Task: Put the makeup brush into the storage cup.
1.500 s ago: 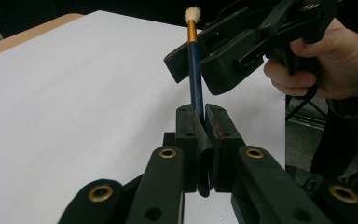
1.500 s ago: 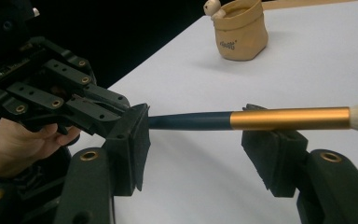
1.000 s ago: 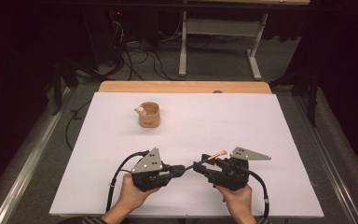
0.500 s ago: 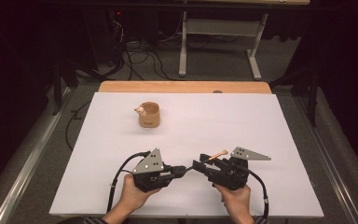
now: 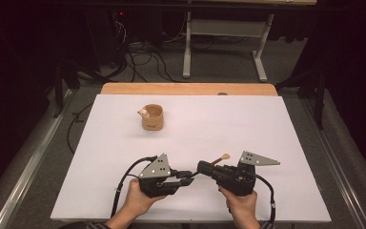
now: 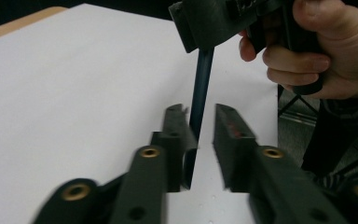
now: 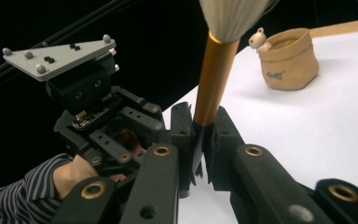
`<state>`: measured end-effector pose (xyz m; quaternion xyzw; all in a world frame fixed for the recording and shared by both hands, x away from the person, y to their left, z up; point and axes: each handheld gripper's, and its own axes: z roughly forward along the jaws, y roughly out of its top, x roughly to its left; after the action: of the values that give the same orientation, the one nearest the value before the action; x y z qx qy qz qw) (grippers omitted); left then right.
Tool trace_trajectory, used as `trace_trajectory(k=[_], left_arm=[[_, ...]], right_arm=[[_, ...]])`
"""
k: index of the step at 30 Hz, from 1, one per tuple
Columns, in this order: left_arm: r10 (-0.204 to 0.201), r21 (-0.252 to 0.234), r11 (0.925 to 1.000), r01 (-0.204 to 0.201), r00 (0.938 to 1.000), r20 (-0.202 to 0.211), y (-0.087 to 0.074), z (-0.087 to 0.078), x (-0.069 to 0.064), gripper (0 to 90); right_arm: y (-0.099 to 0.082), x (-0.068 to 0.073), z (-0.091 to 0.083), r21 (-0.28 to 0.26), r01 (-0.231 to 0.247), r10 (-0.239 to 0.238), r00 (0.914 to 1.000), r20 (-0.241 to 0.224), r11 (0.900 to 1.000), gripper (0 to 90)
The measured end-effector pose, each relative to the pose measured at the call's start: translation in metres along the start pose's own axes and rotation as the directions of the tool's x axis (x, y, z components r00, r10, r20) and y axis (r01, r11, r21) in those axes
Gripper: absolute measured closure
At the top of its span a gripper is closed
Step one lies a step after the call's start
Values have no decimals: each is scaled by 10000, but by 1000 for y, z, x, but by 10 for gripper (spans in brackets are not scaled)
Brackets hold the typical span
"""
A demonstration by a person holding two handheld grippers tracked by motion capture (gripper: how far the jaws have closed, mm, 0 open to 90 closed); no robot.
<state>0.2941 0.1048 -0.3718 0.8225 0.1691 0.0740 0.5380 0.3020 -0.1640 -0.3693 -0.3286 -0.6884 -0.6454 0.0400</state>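
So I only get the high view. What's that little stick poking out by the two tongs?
Observer: It's a brush. The right gripper view shows a gold collar, a dark handle and a pale tuft of bristles.
Operator: Which side actually has hold of it?
Observer: The right tongs. They have just closed on it, right where the gold collar meets the dark handle.

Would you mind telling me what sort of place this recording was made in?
Probably a lab or workshop set up for recording, not a home: a white-covered table under a fixed overhead camera, loose cables on the grey floor, and a bare metal desk frame behind.
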Motion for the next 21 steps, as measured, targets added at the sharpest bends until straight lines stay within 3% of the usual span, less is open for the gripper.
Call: trace_trajectory(k=[4, 10, 16, 21], left_arm=[[-159, -28, 9999, 159, 9997, -166, 0, -1, 2, 558], [-332, 22, 9994, 332, 9993, -177, 0, -2, 4, 472], [-488, 360, 9981, 501, 9982, -361, 0, 1, 5, 456], [-514, 561, 9970, 537, 9978, -430, 1, 3, 4, 469]], right_arm=[[3, -4, -4, 98, 119, -121, 9996, 237, 9999, 853], [10, -3, -6, 605, 822, -870, 9929, 812, 9948, 853], [19, 5, -5, 1350, 1547, -1703, 9788, 1134, 9787, 853], [24, 10, 0, 1984, 1922, -2151, 9714, 1009, 9611, 853]])
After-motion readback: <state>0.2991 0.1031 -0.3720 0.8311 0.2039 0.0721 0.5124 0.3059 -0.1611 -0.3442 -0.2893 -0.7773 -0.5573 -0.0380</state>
